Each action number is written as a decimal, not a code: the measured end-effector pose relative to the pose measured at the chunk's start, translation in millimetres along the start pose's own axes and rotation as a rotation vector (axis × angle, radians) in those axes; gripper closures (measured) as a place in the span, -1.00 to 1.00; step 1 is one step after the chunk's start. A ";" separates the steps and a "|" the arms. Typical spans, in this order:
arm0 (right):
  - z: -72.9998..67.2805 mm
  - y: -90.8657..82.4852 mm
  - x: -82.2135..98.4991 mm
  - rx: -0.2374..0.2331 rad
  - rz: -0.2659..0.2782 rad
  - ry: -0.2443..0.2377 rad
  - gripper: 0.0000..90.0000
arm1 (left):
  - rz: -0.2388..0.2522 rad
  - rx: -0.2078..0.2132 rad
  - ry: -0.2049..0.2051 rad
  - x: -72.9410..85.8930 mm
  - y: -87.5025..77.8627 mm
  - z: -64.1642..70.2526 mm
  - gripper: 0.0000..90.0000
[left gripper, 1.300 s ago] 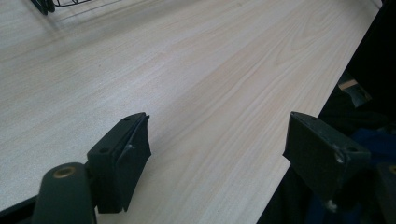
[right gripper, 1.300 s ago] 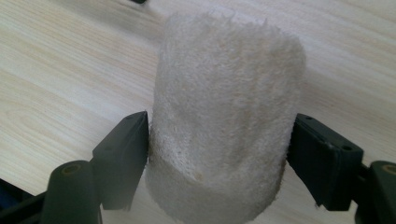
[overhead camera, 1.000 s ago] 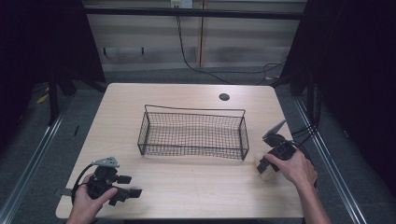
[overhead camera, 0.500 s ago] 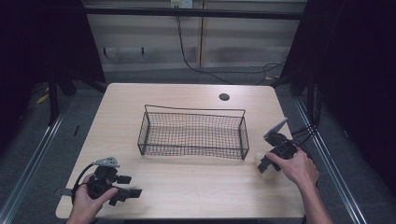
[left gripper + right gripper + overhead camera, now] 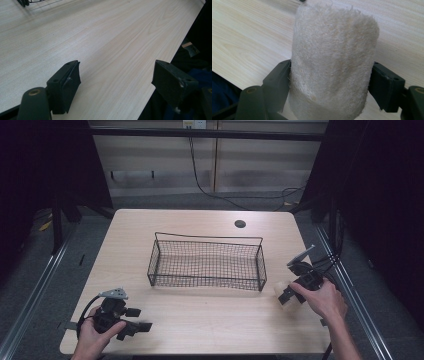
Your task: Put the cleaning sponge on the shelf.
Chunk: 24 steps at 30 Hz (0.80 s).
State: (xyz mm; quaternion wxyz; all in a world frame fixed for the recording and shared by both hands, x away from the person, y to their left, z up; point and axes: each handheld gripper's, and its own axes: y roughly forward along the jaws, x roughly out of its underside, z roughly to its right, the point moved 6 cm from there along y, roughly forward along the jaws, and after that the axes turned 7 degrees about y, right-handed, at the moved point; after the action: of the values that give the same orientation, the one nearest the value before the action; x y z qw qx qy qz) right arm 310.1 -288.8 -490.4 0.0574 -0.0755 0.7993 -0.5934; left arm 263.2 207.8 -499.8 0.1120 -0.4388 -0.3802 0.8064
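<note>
Pale wood table point(image 5: 200, 320), two grippers, one basket, one fuzzy roll. Left gripper point(image 5: 116, 85) sits low at the near left corner, jaws spread wide over bare wood. One wire basket point(image 5: 207, 262) stands mid-table between the hands. Right gripper point(image 5: 330, 82), just closing, pinches the cream fuzzy roll point(image 5: 333, 65) just beside the basket's right end.

basket point(image 5: 207, 262) mid-table point(image 5: 200, 325) | towel roll point(image 5: 285, 292) right of basket | left tool point(image 5: 134, 326) near-left corner

Hand-held gripper point(image 5: 329, 82) clamps fuzzy roll point(image 5: 333, 62) (cream-coloured).
</note>
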 end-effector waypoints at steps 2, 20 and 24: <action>-1.2 -2.3 0.8 -0.004 0.000 0.000 -0.44 | -0.001 0.000 0.001 0.0 0.0 0.0 -0.51; -1.1 -23.4 5.8 -0.077 0.067 -0.019 -0.44 | -0.001 0.000 0.002 0.0 0.2 0.4 -0.51; -4.5 -28.4 6.1 -0.084 0.070 -0.032 -0.44 | -0.001 0.001 0.001 0.0 0.3 0.7 -0.51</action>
State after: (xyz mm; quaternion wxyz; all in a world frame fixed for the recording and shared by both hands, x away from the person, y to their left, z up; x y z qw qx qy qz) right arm 304.8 -293.8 -461.8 0.0879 -0.0594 0.8247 -0.5555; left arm 262.7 207.3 -499.8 0.1128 -0.4390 -0.3797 0.8064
